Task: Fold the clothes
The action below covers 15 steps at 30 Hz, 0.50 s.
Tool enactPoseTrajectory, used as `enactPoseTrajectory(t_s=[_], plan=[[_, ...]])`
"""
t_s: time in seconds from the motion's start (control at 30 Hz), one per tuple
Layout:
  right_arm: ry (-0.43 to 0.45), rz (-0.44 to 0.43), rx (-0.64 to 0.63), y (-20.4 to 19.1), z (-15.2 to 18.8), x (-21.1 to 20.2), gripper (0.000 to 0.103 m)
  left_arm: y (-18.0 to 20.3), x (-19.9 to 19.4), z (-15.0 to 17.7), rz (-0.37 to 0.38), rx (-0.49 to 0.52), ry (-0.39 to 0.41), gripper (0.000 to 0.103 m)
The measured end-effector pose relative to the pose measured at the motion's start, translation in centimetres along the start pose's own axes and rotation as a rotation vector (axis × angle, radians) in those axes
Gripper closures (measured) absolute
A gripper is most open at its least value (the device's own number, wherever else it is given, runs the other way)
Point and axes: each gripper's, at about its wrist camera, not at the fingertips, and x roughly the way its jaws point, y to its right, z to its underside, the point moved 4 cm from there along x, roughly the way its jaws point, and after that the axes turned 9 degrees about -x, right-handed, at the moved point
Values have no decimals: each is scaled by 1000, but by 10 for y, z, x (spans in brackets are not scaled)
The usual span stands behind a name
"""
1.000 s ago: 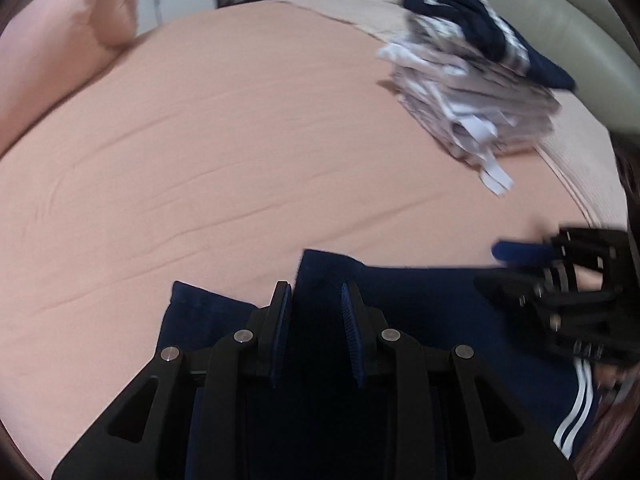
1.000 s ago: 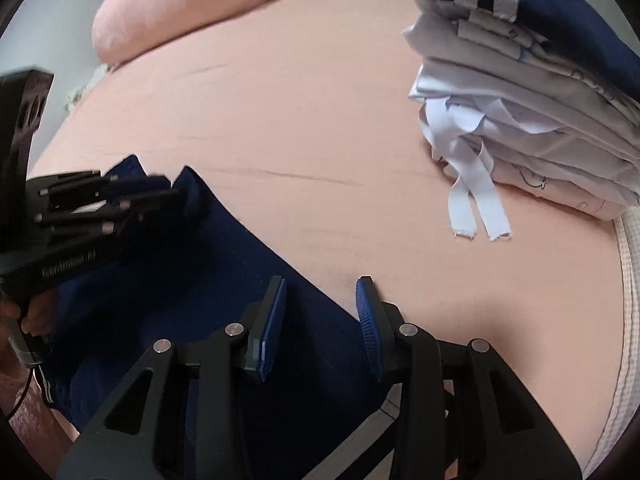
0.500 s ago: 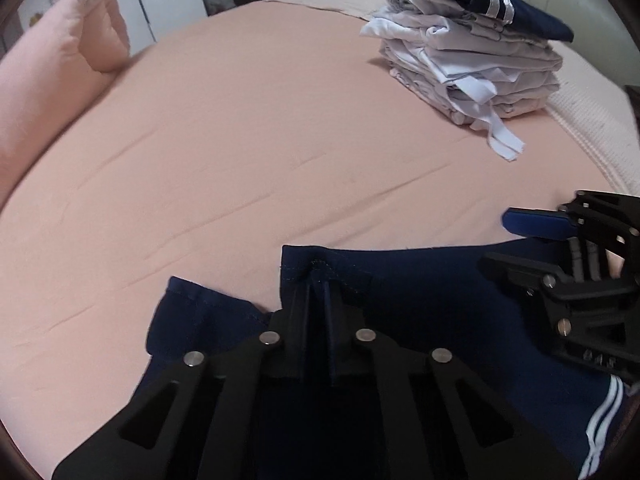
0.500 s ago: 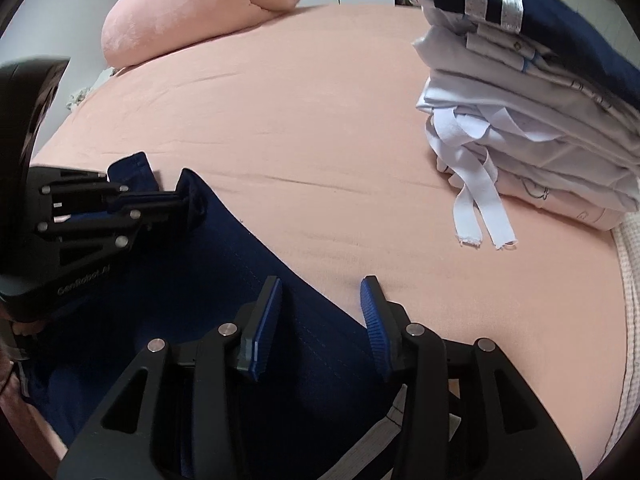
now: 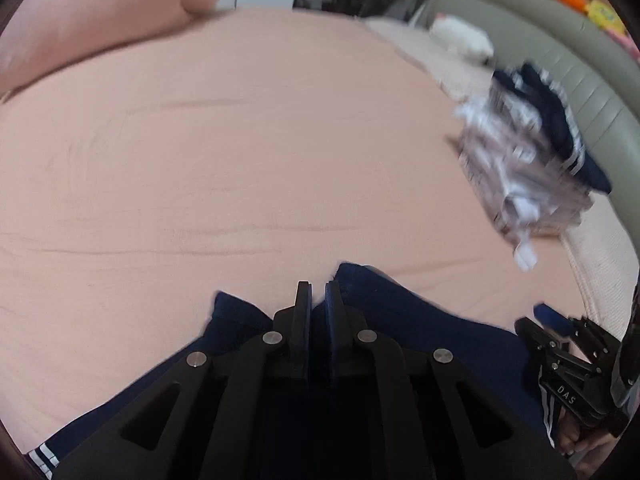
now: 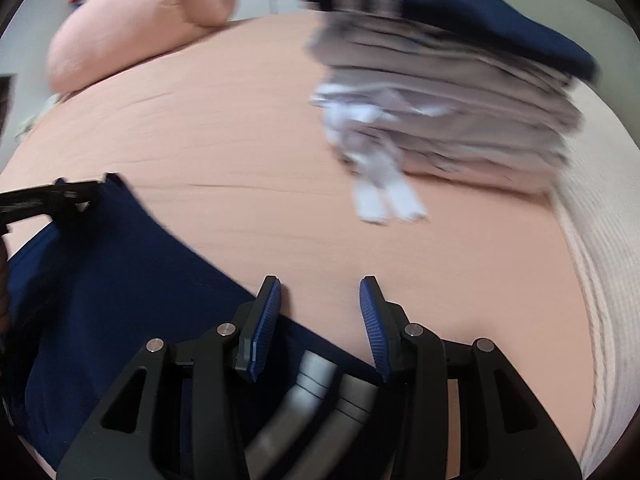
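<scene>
A navy garment with white side stripes (image 5: 420,332) lies on the peach bed sheet (image 5: 240,168). My left gripper (image 5: 318,292) is shut on the garment's far edge and holds it a little raised. In the right wrist view the same navy garment (image 6: 112,280) spreads to the left, with its white stripes (image 6: 316,376) under the jaws. My right gripper (image 6: 320,300) is open over the garment's edge, holding nothing. The right gripper also shows at the right edge of the left wrist view (image 5: 560,344).
A stack of folded white clothes topped by a navy piece (image 6: 440,92) sits at the back right, also in the left wrist view (image 5: 532,160). A pink pillow (image 6: 140,24) lies at the back left. A grey-green headboard (image 5: 560,60) runs along the right.
My left gripper closed on the navy garment's edge and has lifted and moved it forward. My right gripper stayed open and shifted forward along the garment's edge.
</scene>
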Motion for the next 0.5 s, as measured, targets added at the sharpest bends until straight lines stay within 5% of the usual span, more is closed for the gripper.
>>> enactPoseTrajectory(t_s=[0.1,0.27,0.37,0.5], plan=[[-14,-8,26,8,8,-10,62,12,-8,4,16,91,16,93],[-29,-70,28,2,11,-26,62,30,6,19,20,237,-98,93],[-89,-25,-4,5,22,-24,61,29,29,11,-63,217,-104,93],[-101,-47,122,39,31,-31,56,30,10,1,20,81,-63,89]])
